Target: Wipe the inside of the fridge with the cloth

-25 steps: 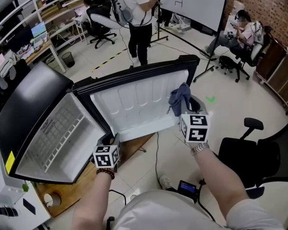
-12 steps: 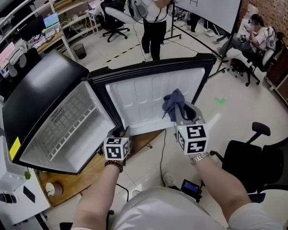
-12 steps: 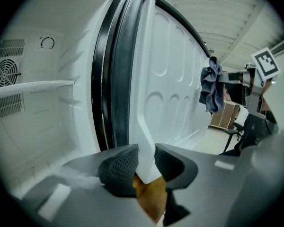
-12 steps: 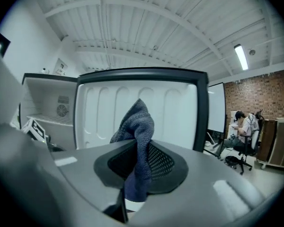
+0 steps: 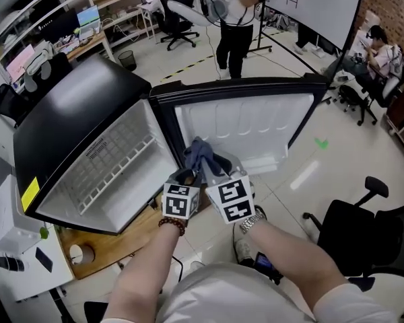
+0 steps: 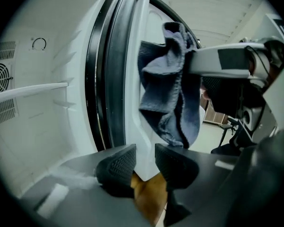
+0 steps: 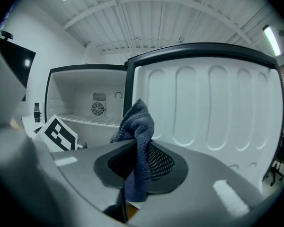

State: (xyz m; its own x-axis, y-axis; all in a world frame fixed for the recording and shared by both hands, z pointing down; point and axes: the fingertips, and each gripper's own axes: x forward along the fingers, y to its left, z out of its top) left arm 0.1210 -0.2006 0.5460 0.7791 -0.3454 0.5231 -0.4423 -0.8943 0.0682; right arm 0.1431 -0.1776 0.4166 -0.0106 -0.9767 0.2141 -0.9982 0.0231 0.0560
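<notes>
The black fridge [image 5: 74, 113] lies open, with a wire shelf inside and the white liner of its door [image 5: 256, 126] facing me. A blue-grey cloth [image 5: 198, 155] hangs from my right gripper [image 5: 212, 169], which is shut on it in front of the hinge side of the door. In the right gripper view the cloth [image 7: 135, 126] stands up between the pads, with the fridge interior [image 7: 85, 108] beyond on the left. My left gripper [image 5: 182, 179] sits close beside the right one at the door's lower corner. Its jaws [image 6: 142, 161] stand slightly apart with nothing pressed between them.
A wooden board [image 5: 101, 247] lies under the fridge. Behind the fridge a person [image 5: 239, 12] stands, and another [image 5: 384, 49] sits at the far right. A black office chair [image 5: 353, 237] is at my right. Desks and shelves line the back left.
My right gripper has carried the cloth leftward from the right half of the door liner to the hinge side, next to the left gripper. The left gripper has stayed at the door's corner.
</notes>
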